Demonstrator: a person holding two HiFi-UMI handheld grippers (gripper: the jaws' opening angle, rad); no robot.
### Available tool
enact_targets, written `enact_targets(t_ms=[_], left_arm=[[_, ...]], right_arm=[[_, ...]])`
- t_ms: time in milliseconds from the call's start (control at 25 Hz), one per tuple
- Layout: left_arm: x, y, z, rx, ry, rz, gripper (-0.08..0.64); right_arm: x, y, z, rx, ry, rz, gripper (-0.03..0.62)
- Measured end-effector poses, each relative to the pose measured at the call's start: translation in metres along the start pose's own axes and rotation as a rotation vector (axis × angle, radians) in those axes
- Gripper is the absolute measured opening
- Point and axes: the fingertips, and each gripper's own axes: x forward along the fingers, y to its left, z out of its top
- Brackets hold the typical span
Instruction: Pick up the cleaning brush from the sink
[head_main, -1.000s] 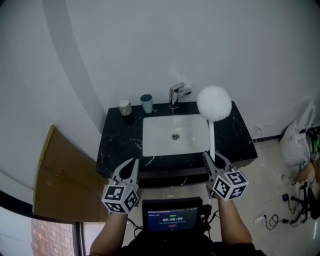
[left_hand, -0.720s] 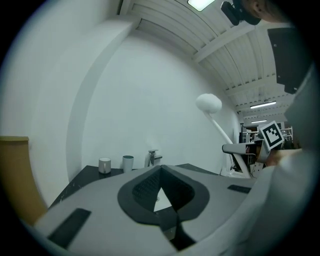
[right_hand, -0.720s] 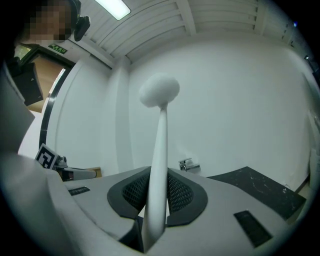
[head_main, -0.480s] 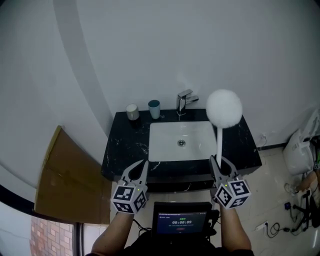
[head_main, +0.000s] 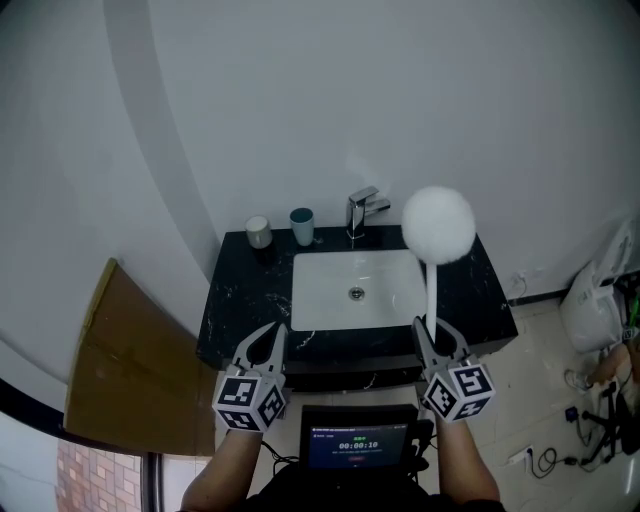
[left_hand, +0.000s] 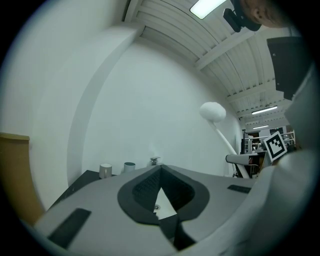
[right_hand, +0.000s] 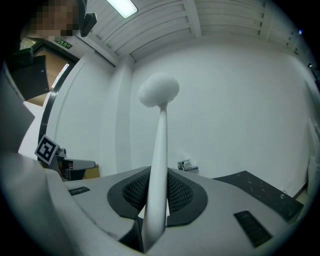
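**Brush Was Up Out of the Sink, Held Low on Its Thin Handle**

The right claw (right_hand: 152, 202) was clenched on the bottom end of the cleaning brush (right_hand: 160, 135). The white handle (head_main: 432, 290) was squeezed between its two dark pads (right_hand: 181, 192). The brush stood up from the claw. Its round fluffy head (head_main: 438, 225) was high over the right side of the white sink (head_main: 305, 292) and did not touch it. The left claw (left_hand: 160, 192) was pinched shut with nothing in it, just in front of the black worktop (head_main: 240, 290).

The brush looked light. The handle looked hard and smooth, maybe slippery, so it could twist or slide in the pads. The head looked soft and squashy, a bad spot to grab. The handle was the best place to hold. A grip nearer the head would probably wobble less.
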Motion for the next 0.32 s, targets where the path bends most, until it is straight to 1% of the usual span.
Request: enact_targets(t_ms=[320], left_arm=[[-0.0032, 0.0006, -0.0035, -0.008, 0.007, -0.013, 0.018]], right_arm=[[-0.0015, 0.0021, 0.0014, -0.011, 0.004, -0.009, 0.043]])
